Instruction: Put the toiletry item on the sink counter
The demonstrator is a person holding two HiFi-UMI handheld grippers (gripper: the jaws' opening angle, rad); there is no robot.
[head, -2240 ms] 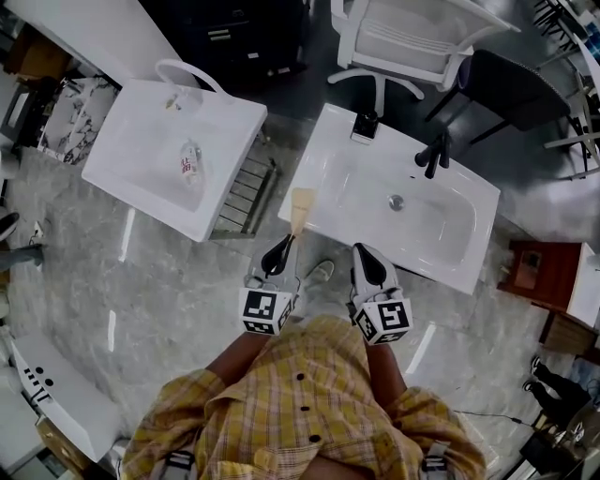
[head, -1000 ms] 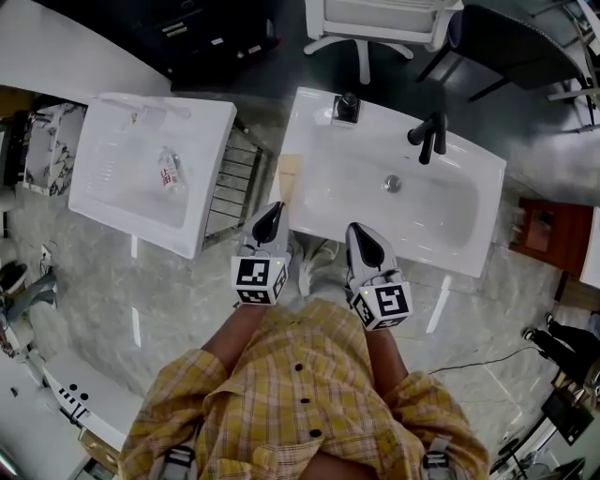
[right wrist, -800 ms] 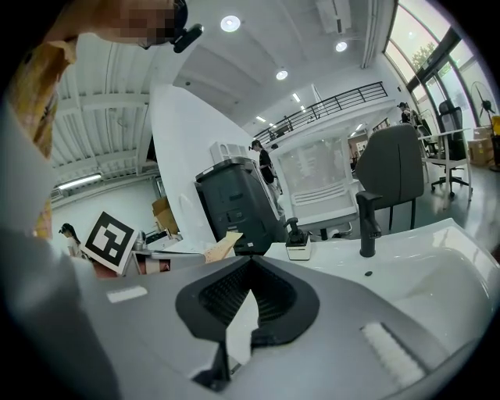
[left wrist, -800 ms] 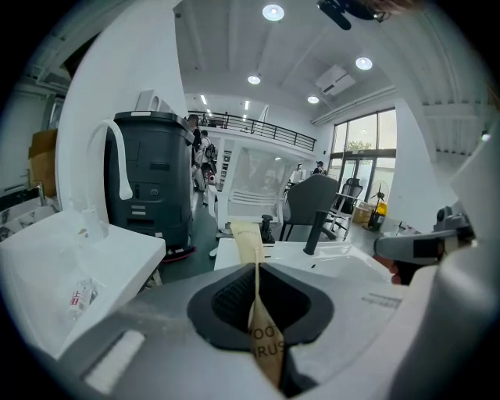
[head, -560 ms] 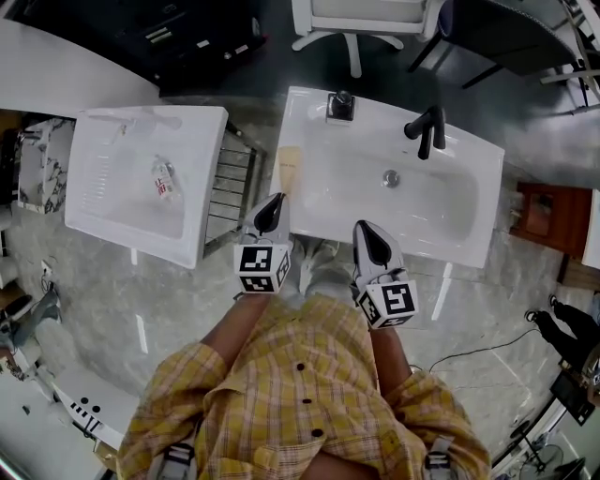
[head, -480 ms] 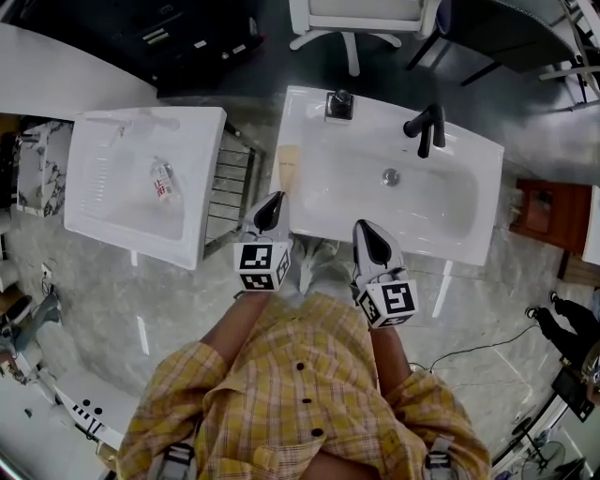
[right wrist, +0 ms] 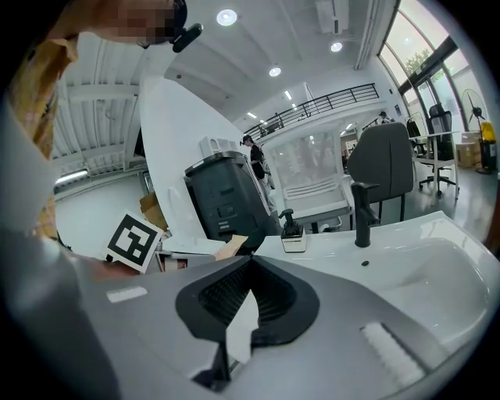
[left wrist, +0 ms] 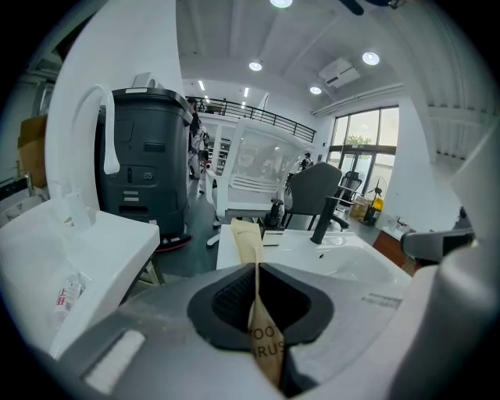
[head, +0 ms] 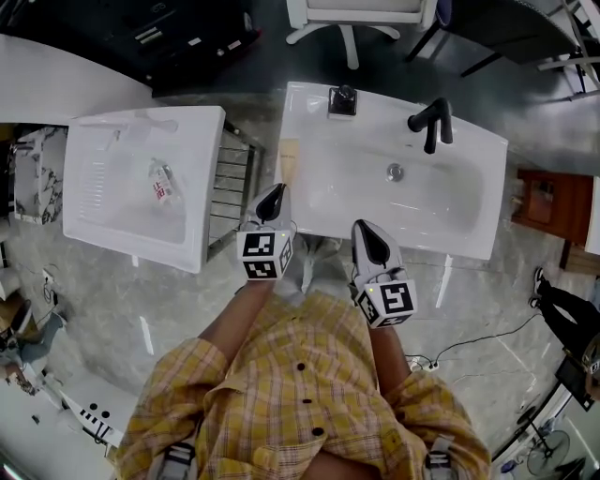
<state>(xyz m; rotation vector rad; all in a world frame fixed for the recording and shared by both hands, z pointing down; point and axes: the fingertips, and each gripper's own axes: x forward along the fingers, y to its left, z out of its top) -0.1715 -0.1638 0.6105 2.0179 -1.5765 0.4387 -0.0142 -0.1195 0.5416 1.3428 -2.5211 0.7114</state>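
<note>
A tan paper toothbrush packet (head: 289,161) sticks out forward from my left gripper (head: 275,193), which is shut on its near end. The packet's far end lies over the left rim of the white sink counter (head: 309,112). In the left gripper view the packet (left wrist: 248,248) stands on edge between the pressed jaws of that gripper (left wrist: 255,264), with the sink counter (left wrist: 312,254) beyond. My right gripper (head: 362,231) hovers by the counter's front edge. Seen in its own view, the right gripper (right wrist: 251,257) is shut with nothing in it.
On the counter stand a black faucet (head: 429,120) and a soap dispenser (head: 344,99). A second white sink (head: 103,206) at the left holds a small bottle (head: 160,184). A metal rack (head: 232,192) fills the gap between them. A white chair (head: 356,14) stands behind.
The person has stepped closer to the sink counter. The left gripper has moved slightly forward with the packet, whose tip now reaches over the counter's left rim.
</note>
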